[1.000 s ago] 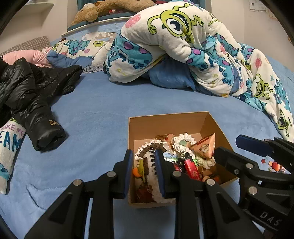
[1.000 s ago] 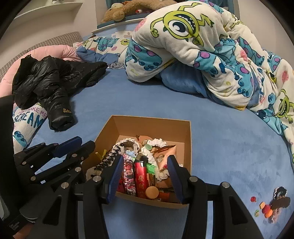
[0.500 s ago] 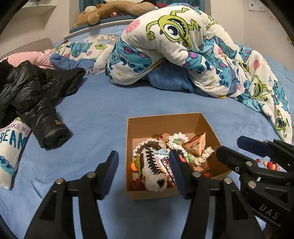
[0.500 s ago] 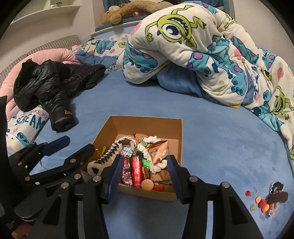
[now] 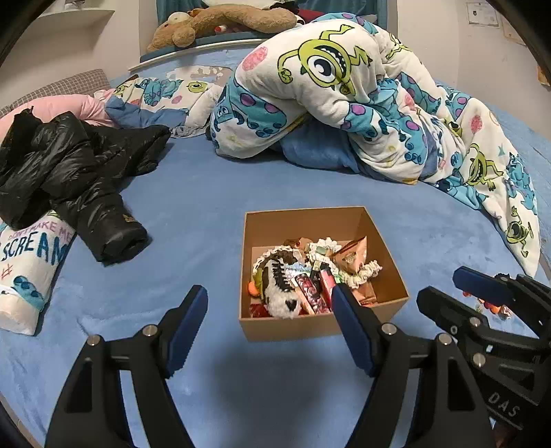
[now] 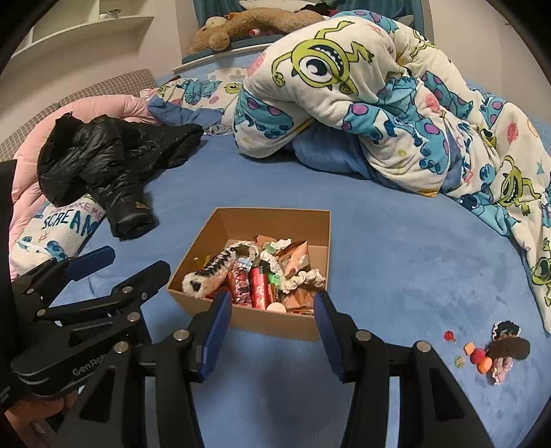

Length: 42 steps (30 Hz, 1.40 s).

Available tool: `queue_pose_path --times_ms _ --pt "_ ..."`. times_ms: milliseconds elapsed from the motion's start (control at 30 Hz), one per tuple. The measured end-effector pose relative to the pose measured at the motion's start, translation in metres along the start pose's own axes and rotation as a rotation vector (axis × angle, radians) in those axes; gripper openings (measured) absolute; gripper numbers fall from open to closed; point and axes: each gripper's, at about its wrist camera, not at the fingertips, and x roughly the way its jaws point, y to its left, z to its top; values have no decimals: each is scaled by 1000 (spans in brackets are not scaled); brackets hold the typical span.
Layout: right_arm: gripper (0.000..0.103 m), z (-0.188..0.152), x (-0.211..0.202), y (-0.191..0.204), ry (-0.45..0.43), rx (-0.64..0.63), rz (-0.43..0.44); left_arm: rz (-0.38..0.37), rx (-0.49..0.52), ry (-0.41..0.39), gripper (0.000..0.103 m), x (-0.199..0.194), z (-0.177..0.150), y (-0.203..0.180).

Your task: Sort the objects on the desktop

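Note:
An open cardboard box (image 5: 292, 325) sits on the blue bedspread, also in the right wrist view (image 6: 268, 324). It holds several small things: a furry black-and-white hair clip (image 5: 280, 293), a red lighter (image 6: 259, 287), snack packets and white scrunchies. My left gripper (image 5: 270, 310) is open and empty, in front of and above the box. My right gripper (image 6: 272, 310) is open and empty, at the box's near edge. A small cluster of loose items (image 6: 496, 351), with a dark fuzzy clip and coloured beads, lies on the bed to the right of the box.
A black puffer jacket (image 5: 69, 179) and a printed pillow (image 5: 27, 268) lie to the left. A crumpled monster-print blanket (image 5: 361, 113) fills the back and right. A plush bear (image 5: 220, 20) rests on the headboard ledge.
My left gripper opened, dropped the furry hair clip into the box, and drew back and up. My right gripper also drew back, staying open.

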Motion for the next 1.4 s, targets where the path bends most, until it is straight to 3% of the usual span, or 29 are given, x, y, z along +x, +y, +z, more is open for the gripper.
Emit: queue_pose_path --times_ms 67,267,667,1400 --pt "67 -3 -7 0 -6 4 1 3 -7 2 80 -8 -2 0" --pt "78 -8 -16 0 10 -1 4 20 -16 18 84 -23 -9 1" --pt "82 -9 -33 0 -5 -15 -8 34 -45 19 101 -42 -16 10" --pt "82 -15 -60 -16 -20 4 -28 -13 -12 21 102 -57 -17 -8"
